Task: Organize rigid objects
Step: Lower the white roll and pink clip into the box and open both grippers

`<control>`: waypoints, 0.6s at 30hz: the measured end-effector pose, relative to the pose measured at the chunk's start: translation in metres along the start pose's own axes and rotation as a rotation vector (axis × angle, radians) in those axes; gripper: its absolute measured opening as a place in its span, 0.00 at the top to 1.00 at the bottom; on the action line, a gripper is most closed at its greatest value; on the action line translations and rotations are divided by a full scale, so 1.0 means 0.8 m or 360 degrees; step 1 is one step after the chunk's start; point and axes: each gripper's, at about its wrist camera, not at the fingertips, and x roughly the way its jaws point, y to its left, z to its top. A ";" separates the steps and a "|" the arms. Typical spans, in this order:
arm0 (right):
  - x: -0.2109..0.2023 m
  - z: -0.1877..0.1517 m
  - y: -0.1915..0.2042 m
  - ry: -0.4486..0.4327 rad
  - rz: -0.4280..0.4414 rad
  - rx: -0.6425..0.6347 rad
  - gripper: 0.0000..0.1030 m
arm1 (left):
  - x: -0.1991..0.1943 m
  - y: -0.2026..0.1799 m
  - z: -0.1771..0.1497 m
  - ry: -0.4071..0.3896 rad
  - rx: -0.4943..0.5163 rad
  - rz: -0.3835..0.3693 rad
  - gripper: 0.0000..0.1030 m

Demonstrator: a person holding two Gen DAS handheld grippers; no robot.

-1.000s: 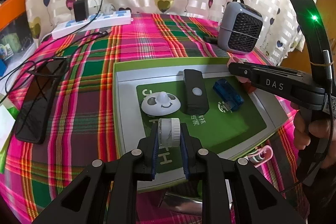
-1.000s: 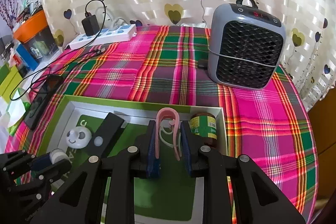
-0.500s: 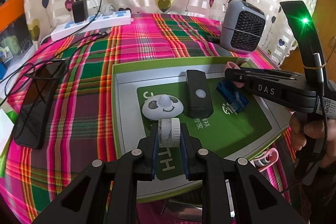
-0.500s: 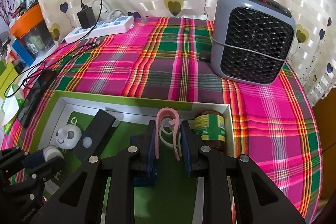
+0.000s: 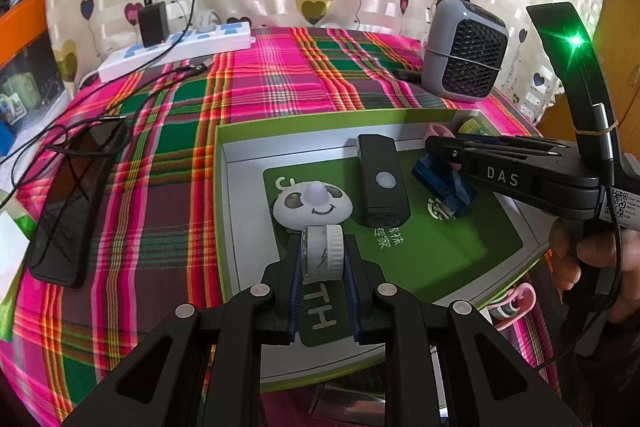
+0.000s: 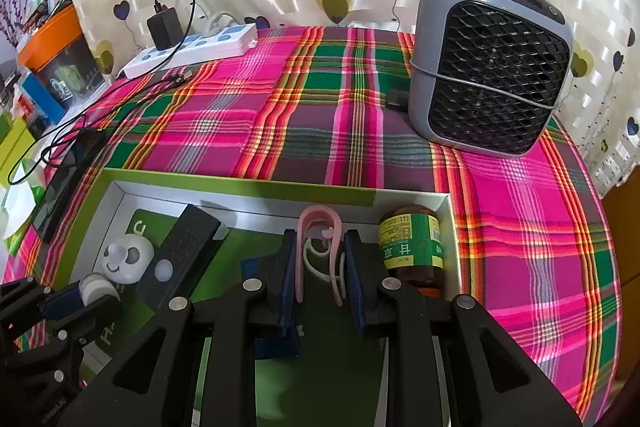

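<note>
My left gripper (image 5: 323, 247) is shut on a small white roll (image 5: 322, 261), held just above the near part of a green-rimmed box (image 5: 224, 187). Inside the box lie a white panda-face disc (image 5: 312, 205), a black oblong device (image 5: 382, 183) and a blue piece (image 5: 444, 183). My right gripper (image 6: 320, 243) is shut on a pink clip (image 6: 320, 227) near the box's far wall (image 6: 240, 183), just left of a brown jar with a green label (image 6: 412, 247). A second pink clip (image 5: 516, 303) lies outside the box on the right.
A grey fan heater (image 6: 492, 67) stands on the plaid cloth behind the box. A black phone (image 5: 76, 199) with cables lies to the left, and a white power strip (image 5: 176, 47) with a charger sits at the back. A person's hand (image 5: 580, 255) holds the right gripper.
My right gripper, still holding the pink clip, has edged a little toward the box's far wall beside the jar. The left gripper and its roll have stayed put.
</note>
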 end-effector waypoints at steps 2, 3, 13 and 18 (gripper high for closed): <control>0.001 0.000 0.000 0.0000 0.0003 0.0006 0.76 | 0.000 0.001 0.001 -0.0001 0.0004 0.0004 0.82; 0.001 0.000 0.000 -0.0001 0.0006 0.0008 0.76 | 0.000 0.001 0.000 -0.0002 0.0004 0.0005 0.82; 0.001 -0.001 -0.002 -0.0002 0.0028 0.0018 0.76 | 0.001 0.000 0.000 -0.0007 -0.0003 0.0006 0.82; 0.001 -0.001 -0.003 -0.0006 0.0037 0.0030 0.76 | 0.001 0.000 0.001 -0.0005 -0.0003 0.0008 0.82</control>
